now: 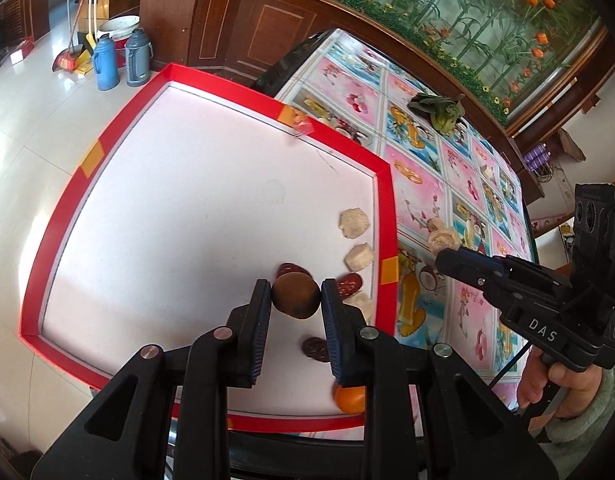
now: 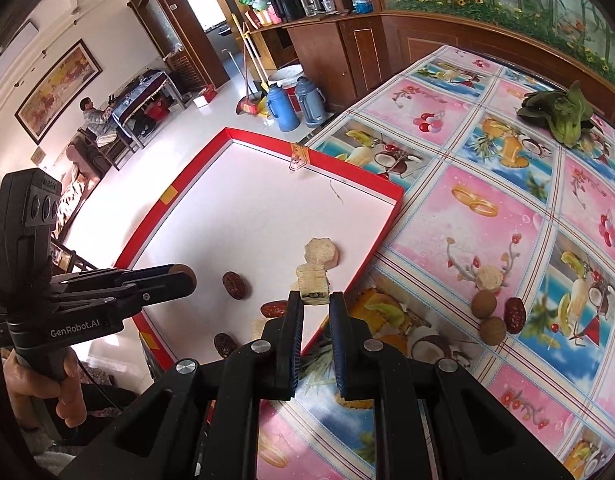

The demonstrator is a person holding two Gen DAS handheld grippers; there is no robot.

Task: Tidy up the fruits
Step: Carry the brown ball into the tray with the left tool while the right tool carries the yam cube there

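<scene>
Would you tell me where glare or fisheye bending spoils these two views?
Left wrist view: window glare whitens the floor, and the red tray rim bows outward. Right wrist view: the tray's white bottom near its left wall washes out, and the tablecloth grid curves.

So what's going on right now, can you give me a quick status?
Left gripper shut on brown round fruit over red tray. Right gripper shut, holding nothing. Two brown fruits on table; nothing blocking.

A round brown fruit (image 1: 296, 295), perhaps a longan, hangs over the white floor of the red-rimmed tray (image 1: 211, 84). At its three o'clock lie red dates (image 1: 350, 282) and pale chunks (image 1: 354, 223); an orange (image 1: 349, 399) sits at five o'clock.
</scene>
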